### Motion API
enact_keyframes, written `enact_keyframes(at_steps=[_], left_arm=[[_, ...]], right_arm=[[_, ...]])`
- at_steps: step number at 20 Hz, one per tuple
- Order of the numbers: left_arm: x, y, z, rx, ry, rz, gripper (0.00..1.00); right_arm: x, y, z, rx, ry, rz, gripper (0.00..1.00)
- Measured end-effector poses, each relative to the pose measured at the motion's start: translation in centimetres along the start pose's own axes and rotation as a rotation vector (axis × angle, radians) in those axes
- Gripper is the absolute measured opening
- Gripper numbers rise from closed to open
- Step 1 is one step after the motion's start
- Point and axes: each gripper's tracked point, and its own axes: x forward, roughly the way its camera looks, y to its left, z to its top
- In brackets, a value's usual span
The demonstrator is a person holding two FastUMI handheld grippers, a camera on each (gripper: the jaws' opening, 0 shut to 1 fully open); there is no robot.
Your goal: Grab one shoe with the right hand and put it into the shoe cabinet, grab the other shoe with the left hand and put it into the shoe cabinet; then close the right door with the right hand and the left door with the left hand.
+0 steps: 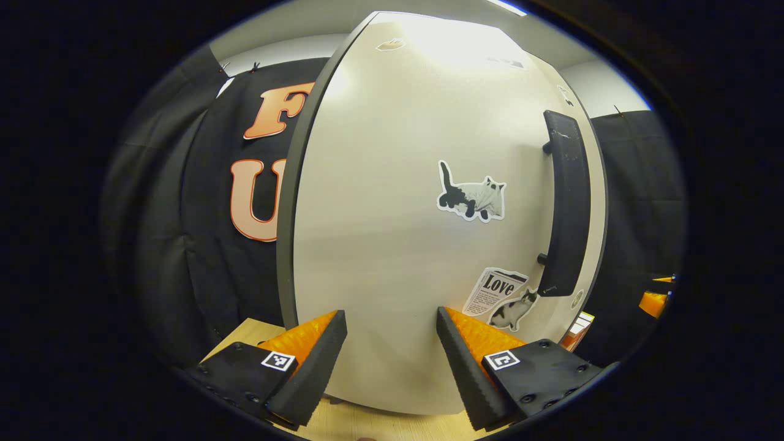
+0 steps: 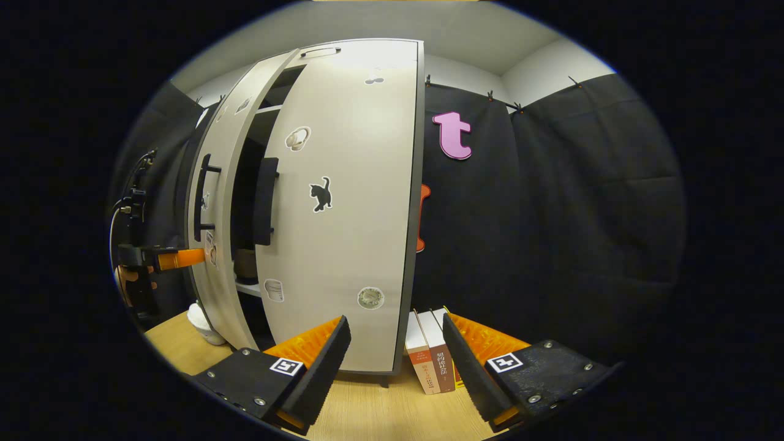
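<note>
**Shoe cabinet doors, left one ajar**

Black cloth walls the booth behind a pale wooden worktop carrying a tall cream shoe cabinet with dark edging.

Right gripper view takes in the whole cabinet: the right door, with its small black cat sticker, lies flat across the front, while the left door stands partly swung out, leaving a dark gap where a shelf and a brownish shape, too dim to identify, show inside. Upright books stand just beside the cabinet's right corner. The right gripper hangs open and empty, near the right door's lower corner.

Left gripper view shows the left door's face close up, its black bar handle and cat stickers. The left gripper is spread open, holding nothing, its tips at or just short of the panel's lower part.
</note>
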Motion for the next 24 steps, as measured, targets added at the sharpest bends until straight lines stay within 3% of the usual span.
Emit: enact_keyframes(at_steps=[1,5,8,11,15,24], left_arm=[[0.1,0.0,0.0,0.004,0.005,0.007,0.94],[-0.4,0.1,0.8,0.002,0.053,0.039,0.97],[-2.4,0.0,5.1,-0.015,0.004,0.042,0.96],[-5.7,1.1,9.5,-0.026,-0.023,0.039,0.96],[-10.1,4.5,13.3,0.025,-0.054,0.099,0.94],[-18.0,12.1,19.3,0.119,-0.142,0.233,0.96]], right_arm=[[0.2,0.2,0.3,0.008,-0.001,0.005,0.97],[0.5,0.4,2.4,0.041,-0.01,0.029,0.93],[0.3,0.2,5.4,0.036,-0.034,0.033,0.97],[-0.2,0.2,8.4,0.046,-0.051,0.041,0.93],[-1.3,0.7,12.2,0.069,-0.067,0.06,0.93],[-4.6,1.1,18.3,0.049,-0.129,0.018,0.93]])
